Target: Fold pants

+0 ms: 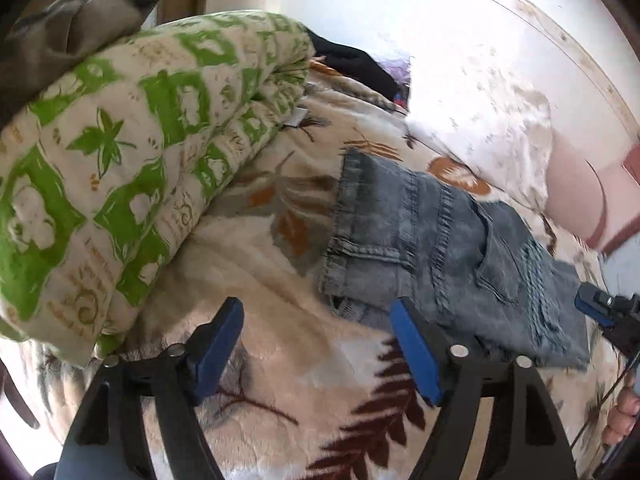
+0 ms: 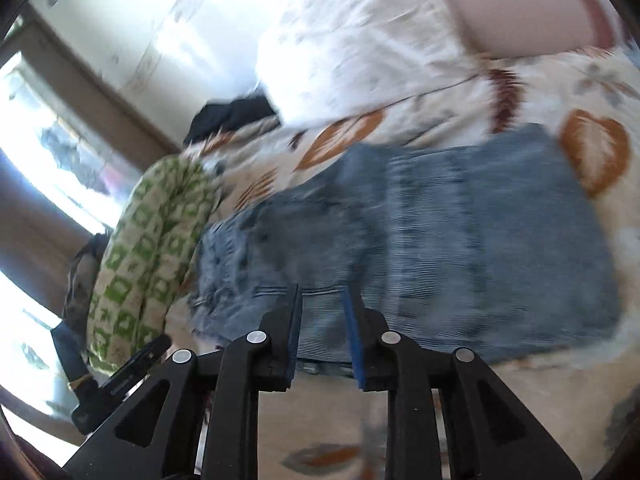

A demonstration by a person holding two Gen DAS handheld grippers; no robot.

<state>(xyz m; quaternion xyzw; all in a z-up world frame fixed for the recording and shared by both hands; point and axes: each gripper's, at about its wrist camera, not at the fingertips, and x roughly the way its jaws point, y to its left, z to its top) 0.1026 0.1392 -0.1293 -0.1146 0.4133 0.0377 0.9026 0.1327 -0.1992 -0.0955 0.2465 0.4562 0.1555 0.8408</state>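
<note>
Jeans [image 1: 448, 248] are sitting folded into a chunky rectangle on the leaf-print blanket [image 1: 280, 360], just beside that rolled-up green and cream quilt [image 1: 120, 152], with a white pillow [image 1: 480, 100] further back. Left gripper [image 1: 320, 356] is spread wide with nothing in it, one blue pad right at the near edge of the denim but not squeezing anything. Right gripper [image 2: 322, 332] has its pads only a little way apart and hangs over the near edge of the jeans; looks empty to me, though that view is pretty blurred. Denim like this is heavy-ish and fairly stiff, so I'd guess it holds a crease fine and won't slither around on a fuzzy blanket. If anyone's grabbing it again, I'd go for the thick stitched waistband or hem edges, not the single layers in the middle.
</note>
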